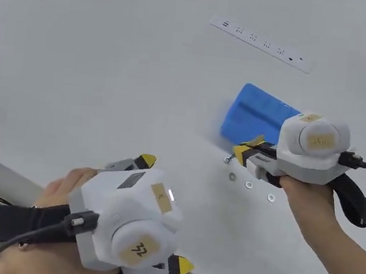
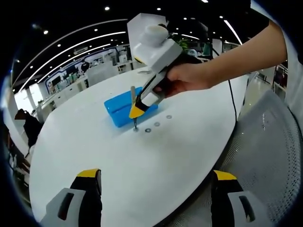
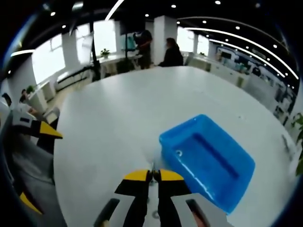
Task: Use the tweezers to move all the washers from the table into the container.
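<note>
Right hand-held gripper [image 1: 243,152] angled down, clamping tweezers [image 2: 135,123] beside container [image 1: 257,112].

White table [image 1: 111,70] lies under the left tongs [image 2: 155,176] and right tongs [image 1: 244,150]. Power strip [image 1: 261,44] lies flat on it, well beyond the right tongs. Mesh chair [image 2: 270,142] sits at the table edge, right of the left tongs. Person [image 3: 142,40] stands far ahead of the right tongs, second person [image 3: 171,54] beside. Ceiling light strips [image 3: 227,33] overhead.
</note>
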Demonstrator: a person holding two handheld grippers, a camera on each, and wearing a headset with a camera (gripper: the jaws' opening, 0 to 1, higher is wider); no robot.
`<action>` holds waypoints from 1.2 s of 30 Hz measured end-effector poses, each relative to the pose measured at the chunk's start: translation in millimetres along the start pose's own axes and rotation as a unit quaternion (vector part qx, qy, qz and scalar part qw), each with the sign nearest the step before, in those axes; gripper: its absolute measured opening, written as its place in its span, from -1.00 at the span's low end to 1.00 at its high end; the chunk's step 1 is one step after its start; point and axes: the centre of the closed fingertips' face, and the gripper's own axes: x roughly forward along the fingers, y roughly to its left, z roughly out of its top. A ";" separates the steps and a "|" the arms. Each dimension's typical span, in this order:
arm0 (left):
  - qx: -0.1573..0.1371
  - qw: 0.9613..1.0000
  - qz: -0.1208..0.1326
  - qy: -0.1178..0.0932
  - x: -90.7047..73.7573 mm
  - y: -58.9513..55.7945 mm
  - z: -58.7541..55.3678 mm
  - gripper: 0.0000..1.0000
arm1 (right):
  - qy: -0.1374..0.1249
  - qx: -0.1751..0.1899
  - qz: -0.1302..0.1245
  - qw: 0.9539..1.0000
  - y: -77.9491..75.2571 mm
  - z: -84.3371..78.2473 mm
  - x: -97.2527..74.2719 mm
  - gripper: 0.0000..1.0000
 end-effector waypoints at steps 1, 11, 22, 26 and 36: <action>0.000 1.000 -0.001 -0.001 -0.1 -0.4 0.4 0.97 | -0.001 0.002 0.000 1.000 0.0 0.6 -1.0 -0.95; 0.011 1.000 0.008 -0.003 -1.7 2.2 1.5 0.97 | -0.015 0.024 0.004 1.000 -0.9 11.1 -18.7 -0.95; 0.016 1.000 0.007 0.004 -1.1 1.1 -1.2 0.97 | -0.034 0.010 0.002 0.999 -3.9 32.2 -37.3 -0.95; 0.020 1.000 0.007 0.005 -1.1 0.6 -1.5 0.97 | -0.044 0.004 -0.003 0.999 -6.9 43.6 -42.7 -0.95; 0.019 1.000 0.007 0.011 -0.2 0.7 -3.7 0.97 | -0.065 -0.003 -0.028 0.997 -23.8 66.8 -45.4 -0.95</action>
